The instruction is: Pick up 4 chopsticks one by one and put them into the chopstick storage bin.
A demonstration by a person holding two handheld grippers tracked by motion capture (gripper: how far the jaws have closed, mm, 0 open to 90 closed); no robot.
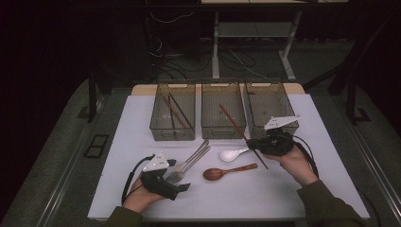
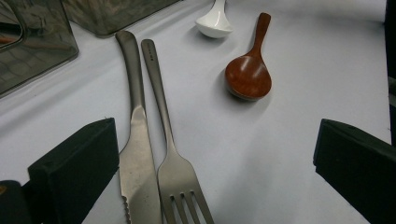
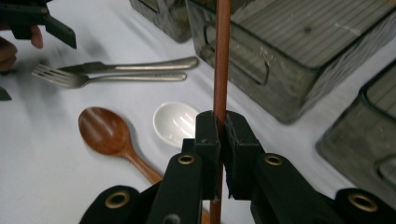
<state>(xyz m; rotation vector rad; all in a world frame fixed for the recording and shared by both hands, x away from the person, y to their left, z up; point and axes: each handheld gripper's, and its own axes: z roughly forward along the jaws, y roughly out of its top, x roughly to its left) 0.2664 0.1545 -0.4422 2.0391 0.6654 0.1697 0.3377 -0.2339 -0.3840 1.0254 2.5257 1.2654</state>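
Nearest the person, the left gripper [image 1: 182, 185] rests low on the white table [image 1: 283, 198] with its jaws standing wide apart and nothing between the pads. In the left gripper view a knife [image 2: 137, 154] and a fork [image 2: 175, 172] lie side by side just ahead of those jaws, handles pointing away toward the boxes; the knife lies close to the left jaw, but whether it touches cannot be told.

Just beyond, near the table's middle, a wooden spoon [image 1: 222, 172] lies bowl to the left. A white spoon [image 1: 231, 154] lies a little farther on, near the wooden one but apart from it.

To the right, the right gripper [image 1: 253, 143] is clamped on a chopstick [image 1: 239, 131]. In the right gripper view the pads [image 3: 208, 135] press on the brown stick from both sides, and it runs straight up between them. In the high view the chopstick slants from below the gripper up and to the left, its far end over the middle box [image 1: 223, 128]; whether that end rests on the box floor cannot be told.

At the far edge three see-through boxes stand in a row. The left box [image 1: 163, 130] holds two dark sticks [image 1: 176, 112] lying crossed. The right box [image 1: 257, 127] stands just behind the right gripper.
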